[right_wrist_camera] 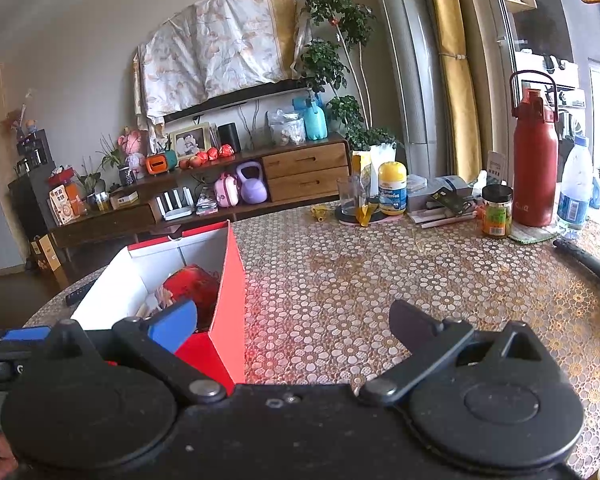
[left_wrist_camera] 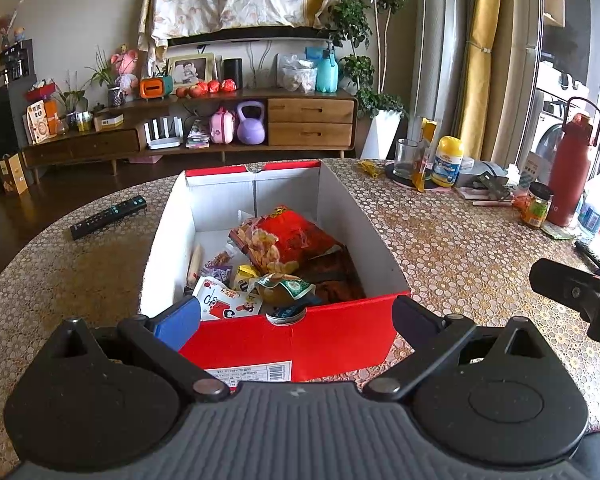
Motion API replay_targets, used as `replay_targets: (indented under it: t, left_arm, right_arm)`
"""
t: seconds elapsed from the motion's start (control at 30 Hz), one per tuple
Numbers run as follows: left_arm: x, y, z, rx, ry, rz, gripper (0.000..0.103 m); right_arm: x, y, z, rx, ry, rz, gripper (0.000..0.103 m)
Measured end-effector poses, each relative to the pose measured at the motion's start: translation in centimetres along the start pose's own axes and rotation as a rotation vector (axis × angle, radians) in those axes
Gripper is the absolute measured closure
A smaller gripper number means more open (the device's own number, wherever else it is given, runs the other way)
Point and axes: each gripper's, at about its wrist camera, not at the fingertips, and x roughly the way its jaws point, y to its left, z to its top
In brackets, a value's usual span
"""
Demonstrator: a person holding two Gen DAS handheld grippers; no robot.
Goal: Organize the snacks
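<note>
Two grippers, the left gripper [left_wrist_camera: 296,312] and right gripper [right_wrist_camera: 292,320], have fingers spread wide and hold nothing. Snack packets like the big red crinkly bag [left_wrist_camera: 288,240] already lie inside the red cardboard box [left_wrist_camera: 332,336]. I think the job is nearly finished. Next, look for leftover snacks; small packets underneath are hard to make out.

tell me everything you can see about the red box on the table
The red box is an open, lidless cardboard shoebox, red outside and white inside, with a barcode label on its near end. It sits flat on the patterned tablecloth and holds snack packets, the largest a big red bag. The left gripper hangs open at its near end; whether it touches the box is unclear.
</note>
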Motion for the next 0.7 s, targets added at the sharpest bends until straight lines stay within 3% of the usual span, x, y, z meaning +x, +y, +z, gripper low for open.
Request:
replay_targets:
  t: [0.7]
  left_arm:
    - [0.03, 0.03, -0.02, 0.006, 0.003, 0.003, 0.0]
  right_arm:
    - [0.05, -0.18, -0.17, 0.007, 0.005, 0.0, 0.0]
